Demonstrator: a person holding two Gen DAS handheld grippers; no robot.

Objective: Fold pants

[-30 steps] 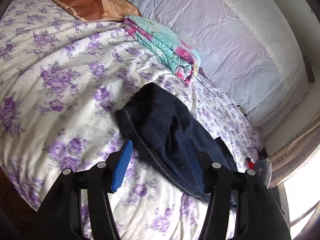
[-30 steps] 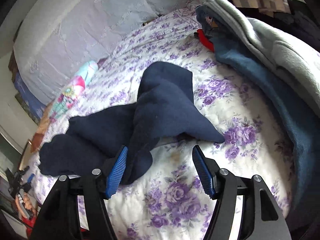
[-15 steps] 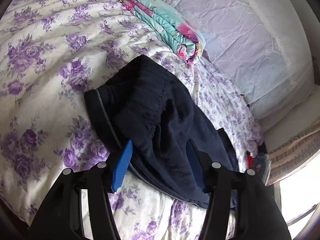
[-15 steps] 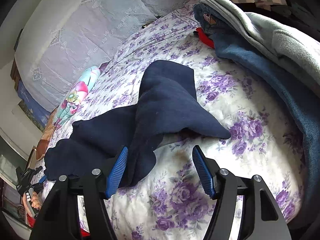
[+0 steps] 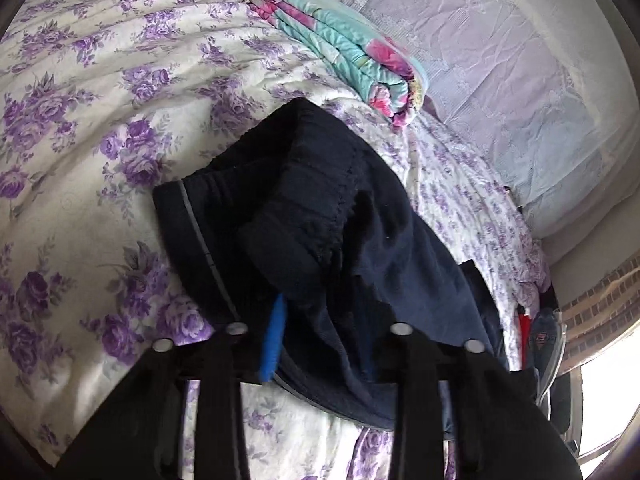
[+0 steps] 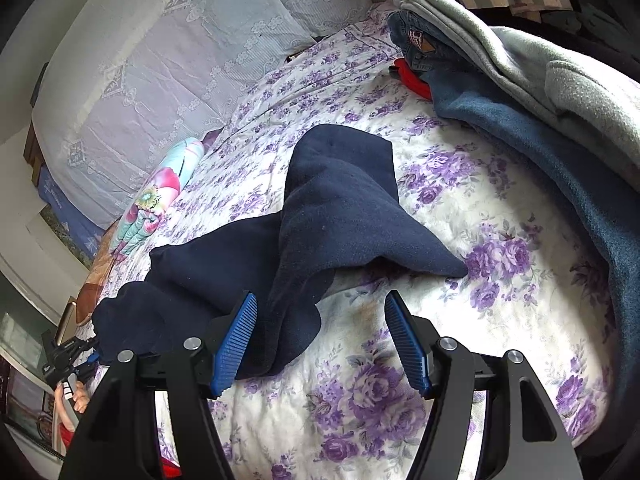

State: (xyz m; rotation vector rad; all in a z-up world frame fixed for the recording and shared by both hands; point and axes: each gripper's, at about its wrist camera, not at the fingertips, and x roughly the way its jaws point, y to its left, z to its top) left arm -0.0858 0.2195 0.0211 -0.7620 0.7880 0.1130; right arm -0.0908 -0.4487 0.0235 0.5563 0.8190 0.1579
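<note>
Since a second ago the left tongs (image 5: pixel 320 336) have come in low over the waistband end of the dark blue pants (image 5: pixel 320 216), which then lay ahead of them and now fill the middle of the left wrist view. Their jaws were partly apart then; now they are closing, with a bunched fold of the pants between them, one blue pad showing at the cloth's edge and the other hidden under the fabric. The right tongs (image 6: pixel 322 344) have not changed: jaws wide apart, gripping nothing, one pad just beside a pant leg (image 6: pixel 288 320). The pants lie crumpled on the bed (image 6: pixel 500 280) with its purple-flowered cover, legs crossed, between a folded floral blanket (image 5: pixel 352 56) and a stack of clothes (image 6: pixel 520 80).
</note>
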